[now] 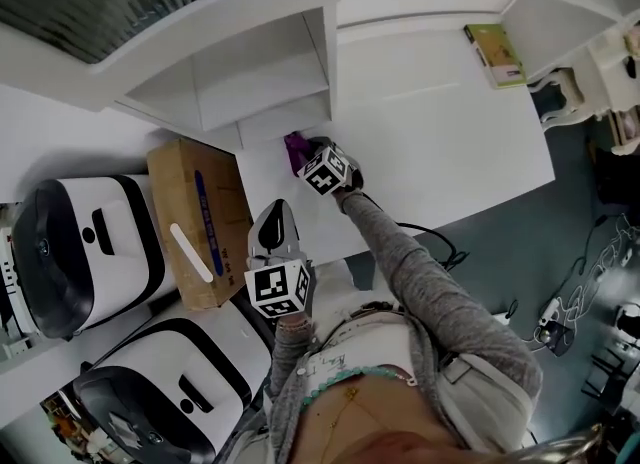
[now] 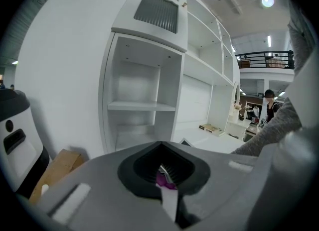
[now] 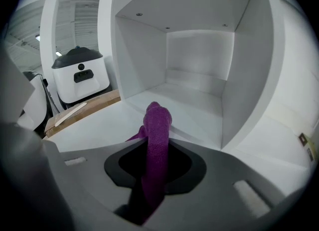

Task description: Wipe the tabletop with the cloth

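Note:
A purple cloth (image 1: 296, 149) rests on the white tabletop (image 1: 430, 122), close to the open white shelf unit (image 1: 250, 72). My right gripper (image 1: 312, 157) is shut on it. In the right gripper view the cloth (image 3: 157, 123) sticks up out of the right gripper (image 3: 155, 150) in a bunched fold, with the tabletop (image 3: 99, 125) just beyond. My left gripper (image 1: 275, 220) hangs at the table's near left corner, well short of the cloth, its jaws together with nothing in them. In the left gripper view the left gripper (image 2: 167, 185) shows only a sliver of the purple cloth (image 2: 163, 179) past its tips.
A cardboard box (image 1: 200, 222) stands left of the table, beside two white-and-black machines (image 1: 80, 252) (image 1: 160, 392). A green book (image 1: 495, 52) lies at the far right corner. Past the table's right edge is grey floor with cables (image 1: 580, 282).

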`<state>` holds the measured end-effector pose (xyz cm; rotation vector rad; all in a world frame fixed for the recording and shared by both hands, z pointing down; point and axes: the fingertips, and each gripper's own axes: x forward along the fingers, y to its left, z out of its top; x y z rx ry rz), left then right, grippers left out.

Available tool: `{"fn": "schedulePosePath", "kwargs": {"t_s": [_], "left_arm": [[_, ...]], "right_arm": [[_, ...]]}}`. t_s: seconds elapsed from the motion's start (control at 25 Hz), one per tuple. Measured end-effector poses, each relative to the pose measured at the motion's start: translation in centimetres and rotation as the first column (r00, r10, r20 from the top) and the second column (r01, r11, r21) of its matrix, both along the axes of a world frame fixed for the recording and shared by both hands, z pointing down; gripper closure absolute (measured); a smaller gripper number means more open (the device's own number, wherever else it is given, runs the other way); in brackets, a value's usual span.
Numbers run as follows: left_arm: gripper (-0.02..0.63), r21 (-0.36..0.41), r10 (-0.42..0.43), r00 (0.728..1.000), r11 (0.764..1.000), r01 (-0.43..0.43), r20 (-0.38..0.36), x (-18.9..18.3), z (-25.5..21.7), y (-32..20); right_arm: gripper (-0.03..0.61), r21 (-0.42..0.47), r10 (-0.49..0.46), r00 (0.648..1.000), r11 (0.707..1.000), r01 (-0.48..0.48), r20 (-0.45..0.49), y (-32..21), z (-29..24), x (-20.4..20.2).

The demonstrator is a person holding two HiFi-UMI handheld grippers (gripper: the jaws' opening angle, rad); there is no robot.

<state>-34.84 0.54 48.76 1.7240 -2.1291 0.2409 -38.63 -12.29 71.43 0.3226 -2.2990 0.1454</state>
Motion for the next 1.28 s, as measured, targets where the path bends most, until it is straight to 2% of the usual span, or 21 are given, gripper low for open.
{"fn": "schedulePosePath", "kwargs": {"t_s": [0.8,1.08,1.28], "left_arm": [[0.614,-0.017,0.100,0.995,0.995,-0.099,0.009,8.4,0.1,-7.0],[0.614,-0.017,0.065,0.998,0.998,-0.065,0.012,11.6,0.0,-8.5],[0.614,-0.020,-0.009,1.000,1.000,0.009,0.024,13.6,-0.3,-8.5]], "right_arm": [[0.482,0.008,0.023,1.000,1.000,-0.023,0.007,-6.4,0.1,8.7],[0.480,0.005,0.018,1.000,1.000,-0.018,0.017,-8.4,0.1,11.5],[0.480,-0.002,0.000,1.000,1.000,0.000,0.017,-9.8,0.1,13.2]]}}
